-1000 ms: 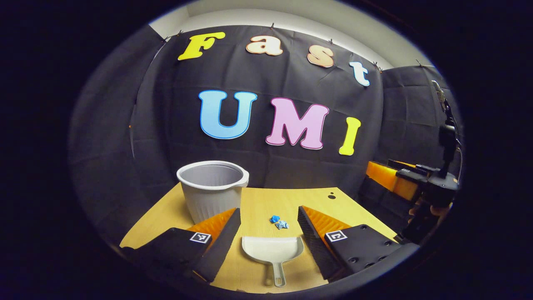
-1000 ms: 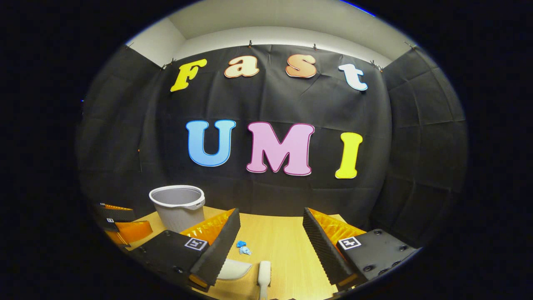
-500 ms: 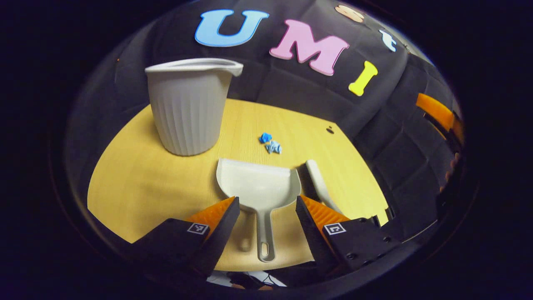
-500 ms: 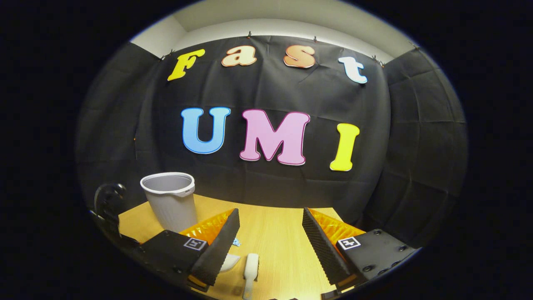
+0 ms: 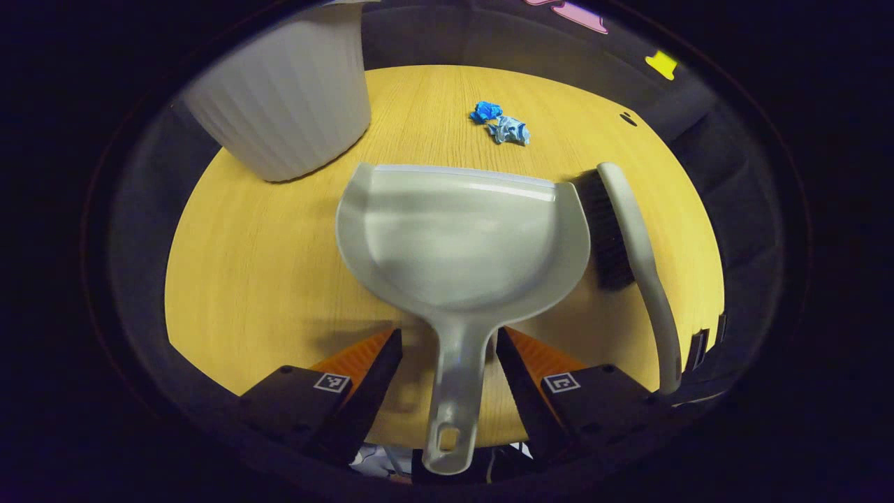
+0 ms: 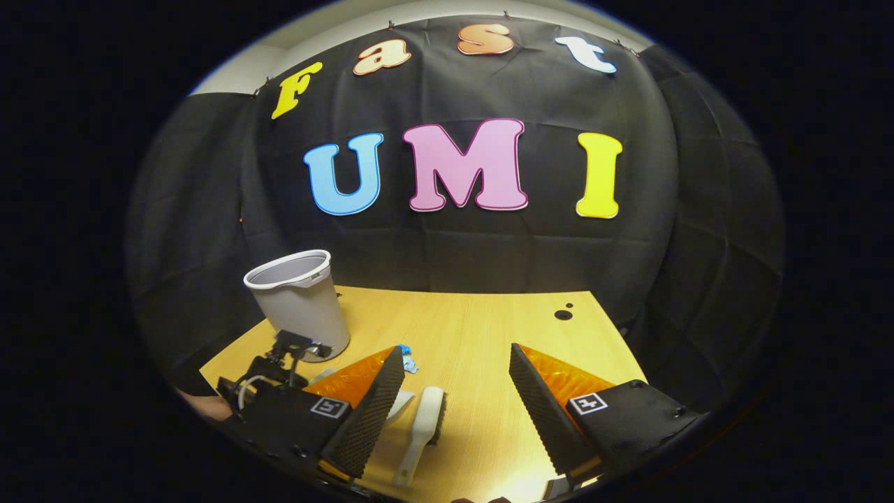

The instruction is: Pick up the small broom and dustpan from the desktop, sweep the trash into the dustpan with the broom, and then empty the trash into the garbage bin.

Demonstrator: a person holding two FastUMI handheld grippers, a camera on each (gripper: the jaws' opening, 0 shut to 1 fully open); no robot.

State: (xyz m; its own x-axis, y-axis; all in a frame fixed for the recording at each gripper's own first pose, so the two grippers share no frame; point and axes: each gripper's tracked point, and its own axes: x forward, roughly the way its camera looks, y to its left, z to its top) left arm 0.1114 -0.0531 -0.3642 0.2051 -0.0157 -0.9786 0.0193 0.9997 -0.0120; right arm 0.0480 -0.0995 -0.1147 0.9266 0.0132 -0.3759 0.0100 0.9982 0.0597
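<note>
The grey dustpan [image 5: 461, 237] lies flat on the wooden table [image 5: 265, 265], its handle pointing back between the fingers of my left gripper [image 5: 447, 342]. That gripper is open, one finger on each side of the handle. The white broom [image 5: 639, 237] with dark bristles lies just right of the pan. Two crumpled blue scraps of trash [image 5: 499, 124] sit beyond the pan's lip. The ribbed grey bin [image 5: 286, 91] stands at the far left. My right gripper [image 6: 454, 363] hangs open above the table, with the broom [image 6: 422, 429] below and between its fingers.
In the right gripper view the bin [image 6: 300, 300] stands at the table's left, with the left gripper [image 6: 279, 363] and a hand low in front of it. A small dark hole [image 6: 563, 314] marks the table's far right. Black cloth walls close the booth.
My left gripper has dropped and tilted down to the dustpan, so the handle now lies between its fingers. My right gripper has tipped down and moved nearer the broom.
</note>
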